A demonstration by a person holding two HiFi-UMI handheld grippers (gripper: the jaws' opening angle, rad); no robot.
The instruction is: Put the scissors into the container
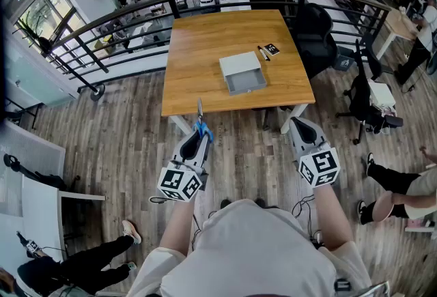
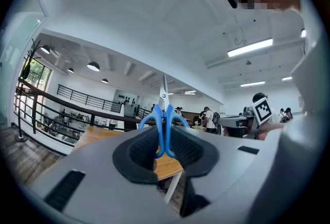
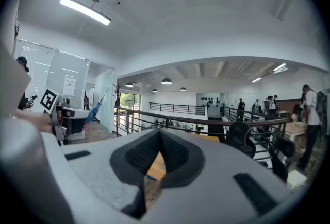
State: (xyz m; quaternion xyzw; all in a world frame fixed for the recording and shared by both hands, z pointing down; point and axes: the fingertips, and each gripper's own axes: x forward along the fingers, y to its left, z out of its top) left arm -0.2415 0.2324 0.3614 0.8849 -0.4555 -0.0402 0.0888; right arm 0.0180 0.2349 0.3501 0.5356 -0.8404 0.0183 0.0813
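Blue-handled scissors [image 1: 202,126] stand between the jaws of my left gripper [image 1: 200,133], blades pointing toward the table. The left gripper is shut on the handles [image 2: 165,120], and the steel blades rise above them in the left gripper view. A grey open-topped container [image 1: 242,72] sits on the wooden table [image 1: 198,50], well ahead of both grippers. My right gripper [image 1: 300,126] hangs off the table's near right corner; its jaws meet at the tips with nothing between them [image 3: 160,135]. From the right gripper view the scissors [image 3: 94,109] show at far left.
A black pen [image 1: 263,53] and a small black card [image 1: 272,48] lie right of the container. A black office chair [image 1: 314,36] stands beside the table's right edge. A dark railing [image 1: 136,16] curves behind the table. People's legs [image 1: 396,179] show on the floor at right.
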